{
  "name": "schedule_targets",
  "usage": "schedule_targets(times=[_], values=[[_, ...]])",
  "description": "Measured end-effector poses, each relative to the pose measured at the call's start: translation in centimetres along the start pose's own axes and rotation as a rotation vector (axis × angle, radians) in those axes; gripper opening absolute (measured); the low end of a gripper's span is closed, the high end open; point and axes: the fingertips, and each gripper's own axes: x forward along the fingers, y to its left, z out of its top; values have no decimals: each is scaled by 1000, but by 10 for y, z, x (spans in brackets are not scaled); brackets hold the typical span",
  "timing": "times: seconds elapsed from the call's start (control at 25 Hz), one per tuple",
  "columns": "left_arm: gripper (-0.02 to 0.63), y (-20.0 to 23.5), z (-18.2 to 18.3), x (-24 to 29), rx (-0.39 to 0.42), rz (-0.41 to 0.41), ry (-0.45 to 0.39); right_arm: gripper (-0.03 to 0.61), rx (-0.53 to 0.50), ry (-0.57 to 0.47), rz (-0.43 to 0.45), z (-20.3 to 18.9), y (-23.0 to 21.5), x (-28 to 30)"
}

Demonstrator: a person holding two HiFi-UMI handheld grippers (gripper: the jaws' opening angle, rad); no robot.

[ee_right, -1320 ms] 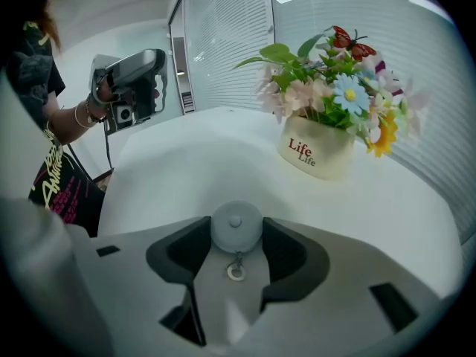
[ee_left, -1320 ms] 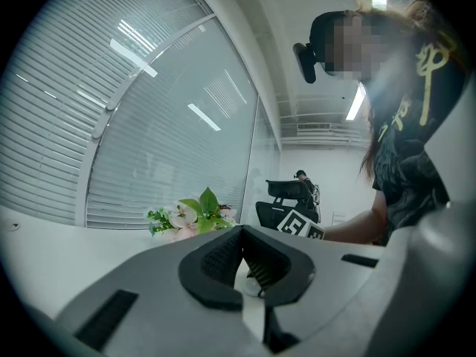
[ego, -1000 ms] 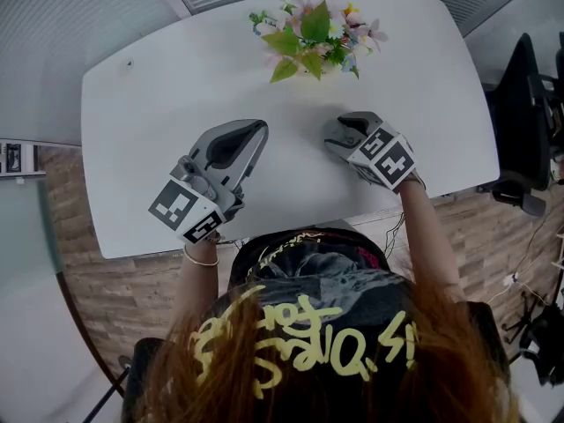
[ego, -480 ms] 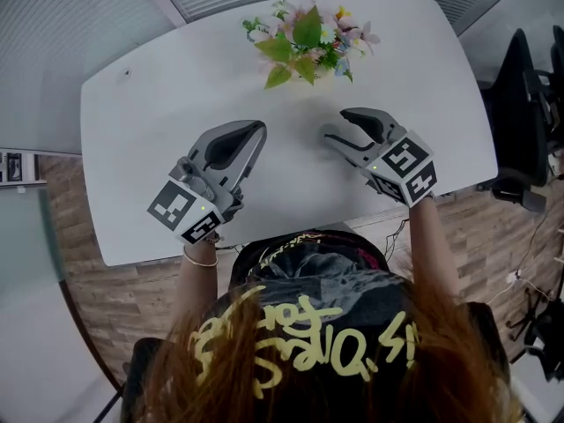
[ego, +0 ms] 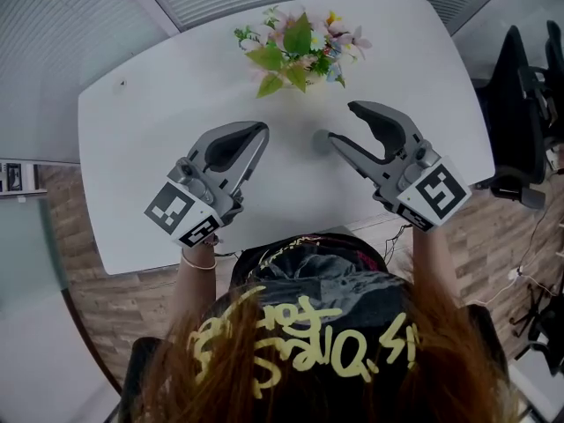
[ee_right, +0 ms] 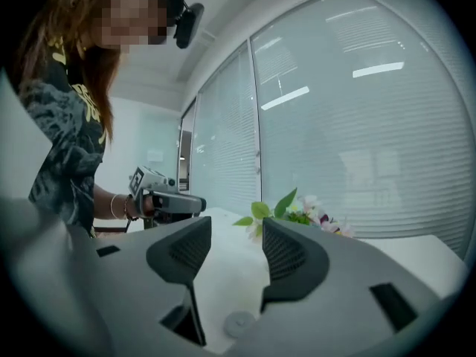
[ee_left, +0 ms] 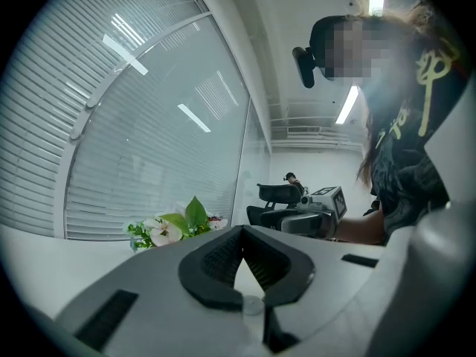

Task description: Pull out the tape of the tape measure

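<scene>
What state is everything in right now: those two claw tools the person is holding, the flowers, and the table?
left gripper: shut, jaws pressed together, nothing between them.
right gripper: open, jaws apart, nothing between them.
flowers: standing upright at the table's far side, apart from both grippers.
table: white, bearing the flowers; both grippers are held above it.

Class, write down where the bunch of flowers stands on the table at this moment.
In the head view the flowers stand near the far edge of the white table, around its middle, beyond the left tongs and right tongs.
</scene>
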Motion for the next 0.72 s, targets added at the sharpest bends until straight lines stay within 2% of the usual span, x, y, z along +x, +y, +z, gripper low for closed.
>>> schedule_targets(times=[0.2, 0.4, 0.6, 0.72], values=[[-5, -3, 9, 2, 13, -13, -15, 219, 35, -116, 26, 30, 11, -12], [-5, -8, 14, 2, 22, -26, -28, 185, -14, -185, 26, 46, 15, -22], [-5, -14, 19, 1, 28, -38, -42, 54, -52, -190, 7, 48, 19, -30], [-5, -17, 20, 1, 30, -45, -43, 35, -38, -178, 1, 47, 24, -31]])
